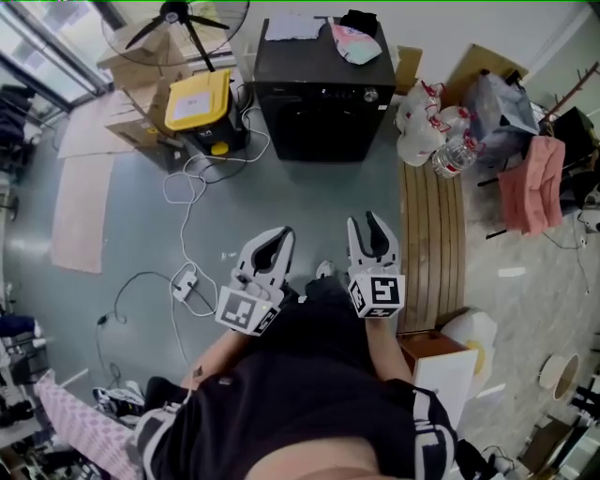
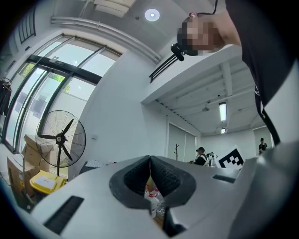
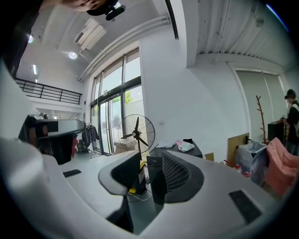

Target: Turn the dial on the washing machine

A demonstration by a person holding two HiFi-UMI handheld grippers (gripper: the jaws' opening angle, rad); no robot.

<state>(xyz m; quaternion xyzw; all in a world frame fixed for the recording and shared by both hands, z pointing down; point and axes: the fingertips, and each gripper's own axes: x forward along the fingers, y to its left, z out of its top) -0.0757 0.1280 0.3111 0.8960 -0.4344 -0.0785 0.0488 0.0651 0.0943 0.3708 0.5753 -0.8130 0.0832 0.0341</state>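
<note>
The black washing machine (image 1: 323, 94) stands on the floor a good way ahead of me, with a small silvery dial (image 1: 371, 95) on its front top panel. It also shows in the right gripper view as a dark box (image 3: 191, 150) beyond the jaws. My left gripper (image 1: 274, 240) is held at waist height, jaws tip to tip and empty (image 2: 150, 158). Beside it my right gripper (image 1: 367, 223) points at the machine, with a gap between its jaws and nothing in it (image 3: 145, 163). Both are far from the dial.
Cloths (image 1: 354, 42) lie on the machine's top. A yellow-lidded bin (image 1: 199, 101) and a standing fan (image 1: 183, 19) are to its left. Cables and a power strip (image 1: 186, 283) trail over the floor. A wooden bench (image 1: 431, 244), water bottles (image 1: 450, 155) and bags are on the right.
</note>
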